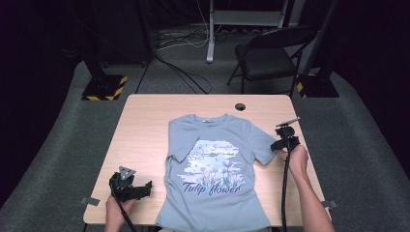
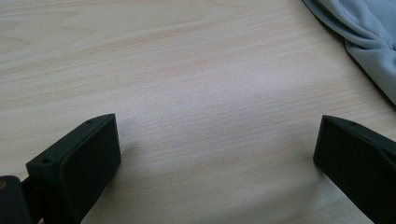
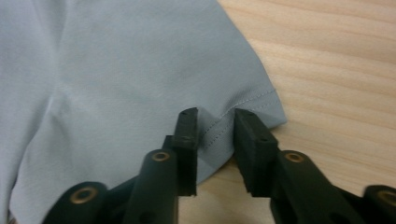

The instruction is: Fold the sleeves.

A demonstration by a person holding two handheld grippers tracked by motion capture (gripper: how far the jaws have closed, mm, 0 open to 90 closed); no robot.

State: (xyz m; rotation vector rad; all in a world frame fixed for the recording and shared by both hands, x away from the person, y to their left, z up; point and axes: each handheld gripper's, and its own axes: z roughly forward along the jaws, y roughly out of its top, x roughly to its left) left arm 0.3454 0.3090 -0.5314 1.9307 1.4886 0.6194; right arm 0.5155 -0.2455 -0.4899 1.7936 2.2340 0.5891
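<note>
Folding chair (image 1: 270, 53) beyond the table, white stand (image 1: 211, 34) — hazard-striped bases (image 1: 104, 89)

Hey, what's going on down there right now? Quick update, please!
Left gripper open, over bare table. Right gripper pinching T-shirt sleeve hem. Nothing in the way.

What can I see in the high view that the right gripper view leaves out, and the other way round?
High view: the whole blue T-shirt spread flat with its tulip print, the table, the left gripper open beside the shirt, a folding chair behind.

Right gripper view: up close, the right gripper with its fingers around the sleeve hem, cloth bunched between them, plus the hem stitching.

Both share: the grey-blue sleeve, the pale wood tabletop, and the right gripper at the sleeve edge.
</note>
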